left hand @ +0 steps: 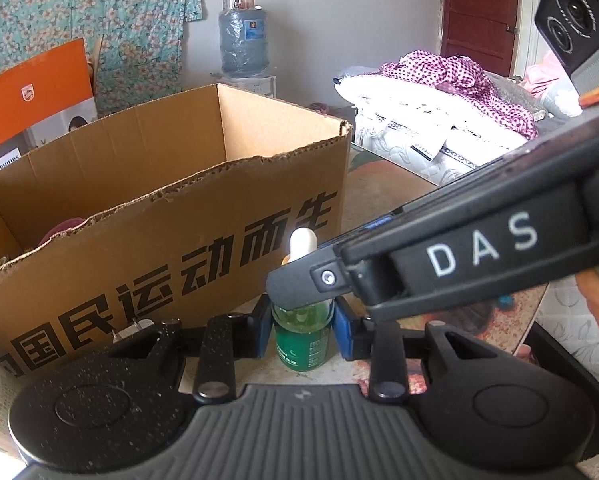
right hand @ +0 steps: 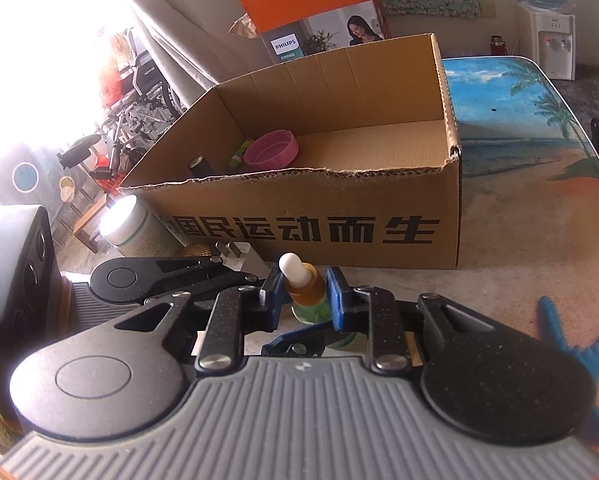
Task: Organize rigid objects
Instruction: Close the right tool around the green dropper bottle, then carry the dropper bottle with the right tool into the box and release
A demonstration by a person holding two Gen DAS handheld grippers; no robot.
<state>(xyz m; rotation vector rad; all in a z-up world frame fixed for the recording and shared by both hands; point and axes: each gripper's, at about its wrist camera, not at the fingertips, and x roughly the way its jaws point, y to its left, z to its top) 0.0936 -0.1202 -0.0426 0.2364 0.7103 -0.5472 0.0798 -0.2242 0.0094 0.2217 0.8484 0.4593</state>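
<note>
Both grippers (left hand: 302, 330) (right hand: 302, 300) clamp dropper bottle (left hand: 302, 336); neck hidden behind right finger (left hand: 299, 286).

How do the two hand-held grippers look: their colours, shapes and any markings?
Both are alike. The left hand-held gripper and the right hand-held gripper have black speckled linkage arms with round ends, silver pivot pins, blue finger pads and a grey ribbed base. In the left view, the right gripper's black body carries white letters "DAS".

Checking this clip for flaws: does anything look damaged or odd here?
Yes. The brown cardboard box has a ragged, torn top edge. Also, both the left gripper and right gripper clamp the same small green dropper bottle.
</note>
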